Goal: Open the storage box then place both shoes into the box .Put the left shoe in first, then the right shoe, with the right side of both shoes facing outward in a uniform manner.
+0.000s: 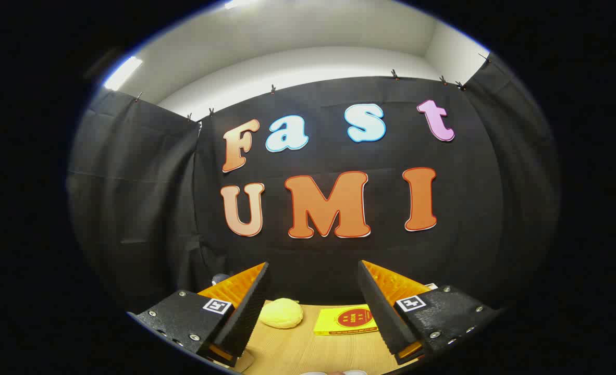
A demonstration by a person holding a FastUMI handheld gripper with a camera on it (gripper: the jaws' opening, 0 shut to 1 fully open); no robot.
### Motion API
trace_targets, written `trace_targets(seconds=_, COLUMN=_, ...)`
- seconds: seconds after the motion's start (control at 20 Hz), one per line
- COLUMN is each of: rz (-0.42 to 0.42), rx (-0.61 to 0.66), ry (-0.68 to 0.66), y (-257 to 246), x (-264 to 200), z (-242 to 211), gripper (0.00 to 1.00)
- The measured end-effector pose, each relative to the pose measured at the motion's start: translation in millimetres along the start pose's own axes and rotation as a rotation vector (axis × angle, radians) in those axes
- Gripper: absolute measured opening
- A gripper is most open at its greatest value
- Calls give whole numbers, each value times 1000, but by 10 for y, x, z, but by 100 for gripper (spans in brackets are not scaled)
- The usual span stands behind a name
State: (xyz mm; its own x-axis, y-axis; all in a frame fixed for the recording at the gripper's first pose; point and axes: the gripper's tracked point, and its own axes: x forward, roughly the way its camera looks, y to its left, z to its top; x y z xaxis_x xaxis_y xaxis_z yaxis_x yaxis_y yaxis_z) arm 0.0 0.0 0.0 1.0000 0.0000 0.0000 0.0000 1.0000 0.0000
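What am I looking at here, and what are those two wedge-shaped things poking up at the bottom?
Those wedges are the two fingers of a hand-held grasping tool. There is no robot arm: a person carries the tool, and a wide-angle camera riding on it took this picture, looking forward along the fingers. That lens is why everything bulges into a round shape.

The fingers stand wide apart, with nothing between them, so the tool is open and holds nothing.

Beyond the fingers is a wooden table. On it lie a soft-looking, pale yellow rounded object and, beside it, a flat yellow packet with a red mark. I cannot tell what either is. Behind the table hangs the booth's black cloth wall, with a white ceiling and strip lights above.
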Motion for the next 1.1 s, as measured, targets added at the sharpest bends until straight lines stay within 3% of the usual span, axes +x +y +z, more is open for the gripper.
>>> trace_targets(seconds=0.6, rz=-86, rx=-33, ry=-92, y=-155, x=-75, z=184, gripper=99)
trace_targets(seconds=0.8, rz=-53, rx=7, ry=-15, y=-106, x=-61, z=-36, gripper=99)
trace_targets(seconds=1.1, rz=47, rx=40, ry=198, y=173, x=-100, z=-747, gripper=99)
